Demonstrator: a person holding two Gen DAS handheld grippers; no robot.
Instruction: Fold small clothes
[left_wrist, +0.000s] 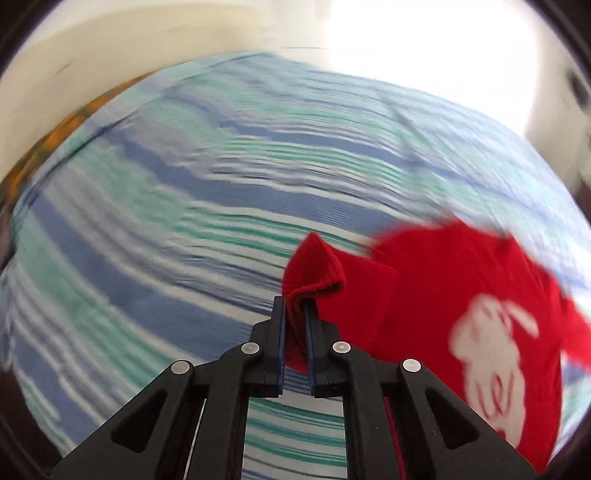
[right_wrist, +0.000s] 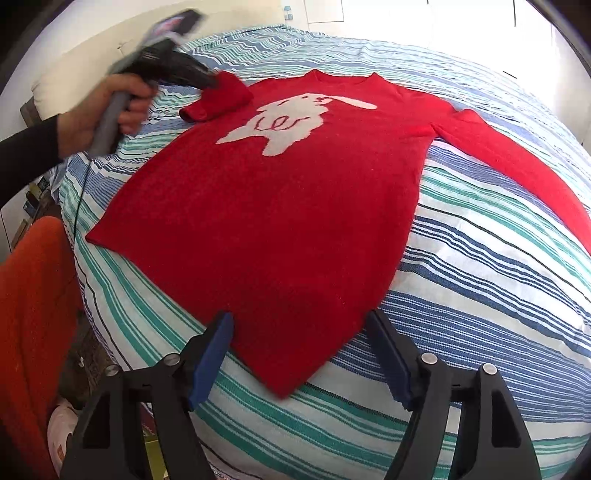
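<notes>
A red knitted sweater (right_wrist: 280, 206) with a white animal figure lies face up on a striped bedspread (right_wrist: 480, 280). In the left wrist view my left gripper (left_wrist: 295, 306) is shut on the sweater's sleeve cuff (left_wrist: 314, 266), which bunches above the pads; the sweater's body (left_wrist: 461, 295) trails blurred to the right. In the right wrist view that same left gripper (right_wrist: 212, 79) holds the folded sleeve (right_wrist: 218, 99) at the far left shoulder. My right gripper (right_wrist: 299, 325) hangs open over the sweater's near bottom corner, pads apart on either side of the hem. The other sleeve (right_wrist: 517, 155) stretches out to the right.
A hand (right_wrist: 103, 110) with a dark sleeve holds the left gripper's handle. An orange cloth (right_wrist: 33, 314) hangs at the bed's left side, with clutter on the floor below it. A pale headboard (right_wrist: 92, 62) and a bright window stand behind the bed.
</notes>
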